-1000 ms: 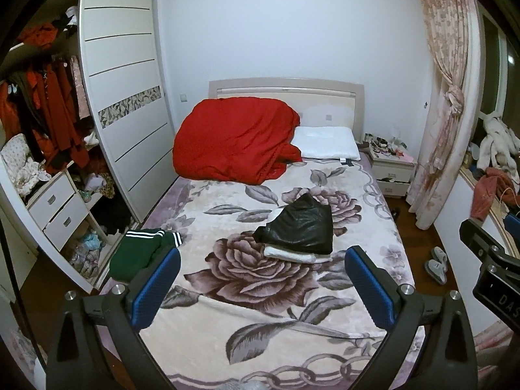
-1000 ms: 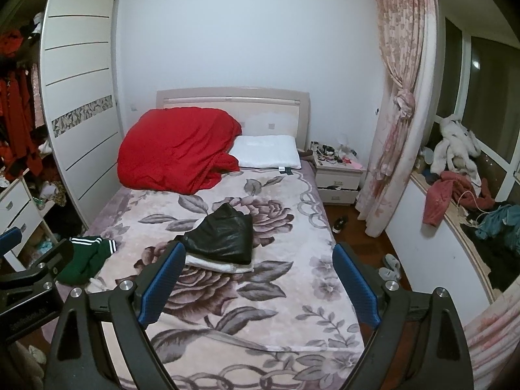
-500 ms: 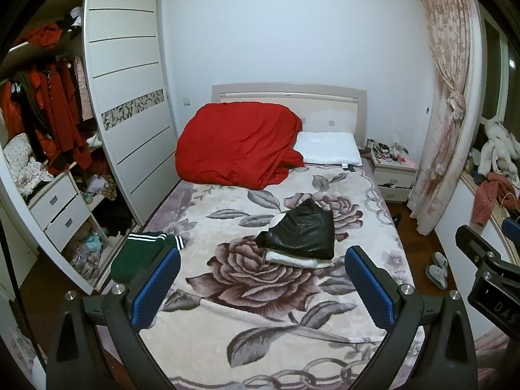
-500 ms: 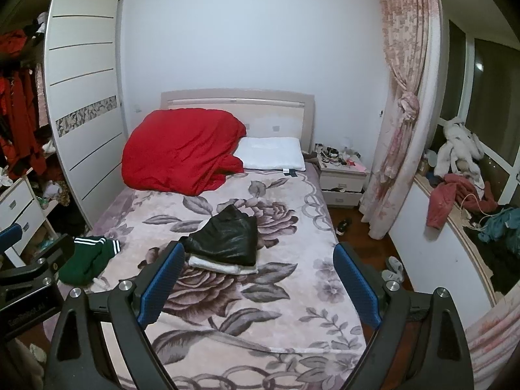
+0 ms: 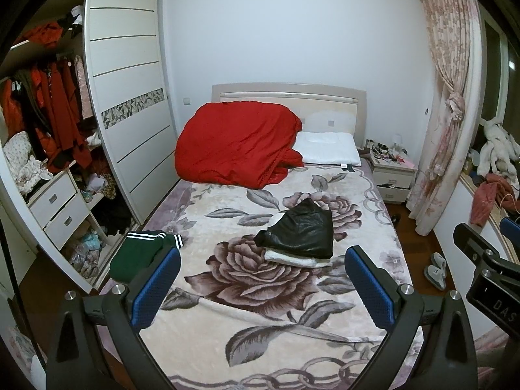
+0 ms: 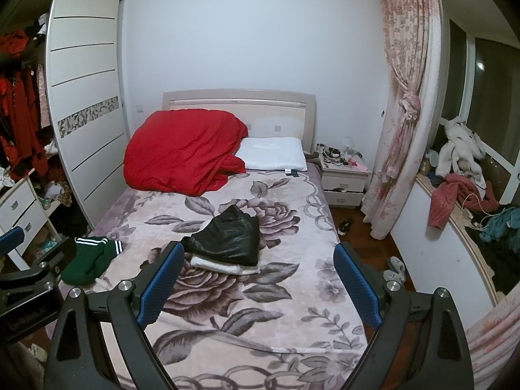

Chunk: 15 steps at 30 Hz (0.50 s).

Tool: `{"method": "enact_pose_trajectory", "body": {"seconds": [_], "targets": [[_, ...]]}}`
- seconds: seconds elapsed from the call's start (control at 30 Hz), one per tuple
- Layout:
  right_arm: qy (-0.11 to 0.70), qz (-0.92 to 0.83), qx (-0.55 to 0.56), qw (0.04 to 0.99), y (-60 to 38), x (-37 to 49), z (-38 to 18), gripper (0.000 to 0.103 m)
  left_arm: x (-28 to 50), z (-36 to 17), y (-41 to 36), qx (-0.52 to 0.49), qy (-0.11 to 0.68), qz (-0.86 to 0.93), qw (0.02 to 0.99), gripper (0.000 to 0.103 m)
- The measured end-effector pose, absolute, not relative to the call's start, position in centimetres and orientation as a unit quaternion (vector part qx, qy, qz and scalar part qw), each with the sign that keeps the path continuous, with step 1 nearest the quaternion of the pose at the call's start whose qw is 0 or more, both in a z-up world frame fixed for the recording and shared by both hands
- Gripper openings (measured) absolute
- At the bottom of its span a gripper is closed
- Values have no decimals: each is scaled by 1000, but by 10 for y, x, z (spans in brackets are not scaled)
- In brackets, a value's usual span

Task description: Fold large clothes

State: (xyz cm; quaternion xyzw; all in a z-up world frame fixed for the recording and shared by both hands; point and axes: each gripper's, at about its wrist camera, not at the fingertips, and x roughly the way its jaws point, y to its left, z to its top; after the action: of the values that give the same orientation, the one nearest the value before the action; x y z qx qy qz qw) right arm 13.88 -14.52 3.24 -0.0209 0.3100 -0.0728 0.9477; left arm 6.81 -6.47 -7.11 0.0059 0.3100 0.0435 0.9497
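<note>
A folded black leather garment [image 5: 300, 232] [image 6: 227, 239] lies on a folded white one [image 5: 295, 260] [image 6: 224, 266] in the middle of the floral bed [image 5: 276, 318] [image 6: 260, 308]. A crumpled green garment with white stripes [image 5: 138, 253] [image 6: 92, 258] sits at the bed's left edge. My left gripper [image 5: 261, 284] is open and empty, held well back over the foot of the bed. My right gripper [image 6: 258, 281] is likewise open and empty, beside it on the right.
A red quilt [image 5: 237, 144] and a white pillow [image 5: 326, 148] lie at the headboard. An open wardrobe with drawers [image 5: 55, 201] stands left. A nightstand [image 5: 393, 175], curtain [image 6: 403, 113], slippers [image 5: 435, 269] and a cluttered window ledge [image 6: 464, 201] are on the right.
Both grippers have drawn back and up a little, so the bed and clothes sit slightly lower and farther in view. Nothing on the bed has moved.
</note>
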Motion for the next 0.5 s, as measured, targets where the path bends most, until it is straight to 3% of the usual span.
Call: {"method": "enact_pose_trajectory", "body": {"seconds": [0.5], "targets": [[311,-72,-19,948,-142,136,31,95,66,-70,-63,4,309,44,950,103]]}}
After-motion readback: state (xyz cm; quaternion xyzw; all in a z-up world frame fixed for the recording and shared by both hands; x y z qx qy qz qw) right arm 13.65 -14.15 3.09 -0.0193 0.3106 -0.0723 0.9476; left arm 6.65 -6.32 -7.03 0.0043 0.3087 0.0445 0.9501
